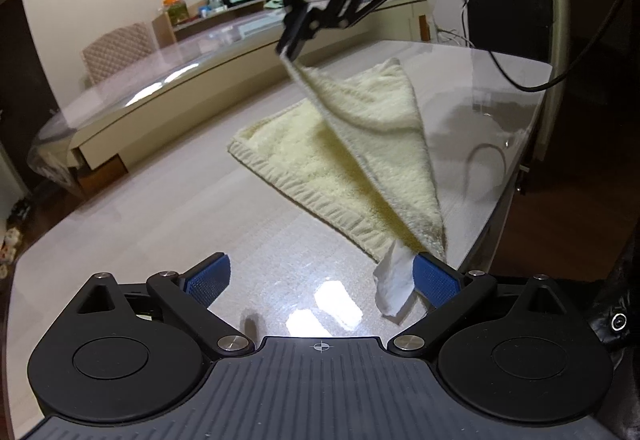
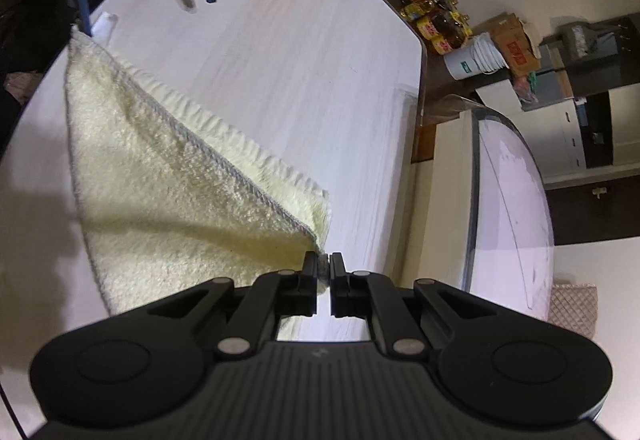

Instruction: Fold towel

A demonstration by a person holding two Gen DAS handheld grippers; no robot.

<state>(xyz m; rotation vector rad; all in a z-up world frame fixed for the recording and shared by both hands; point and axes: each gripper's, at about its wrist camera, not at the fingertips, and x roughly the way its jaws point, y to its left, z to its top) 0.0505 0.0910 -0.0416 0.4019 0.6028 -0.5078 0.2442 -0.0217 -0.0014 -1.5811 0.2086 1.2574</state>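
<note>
Right wrist view: my right gripper (image 2: 324, 264) is clamped on a corner of the towel (image 2: 168, 175), lifting it off the table (image 2: 304, 51) to carry it over for the fold. My left gripper (image 1: 320, 276) stands wide; the towel's near corner and its white label (image 1: 394, 284) sit against one blue pad, perhaps pinning it, though contact is hard to judge.

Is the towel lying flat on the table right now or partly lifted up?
Partly lifted. The right gripper pinches one corner of the towel and holds it up, so that part rises like a tent while the rest lies on the table.
</note>
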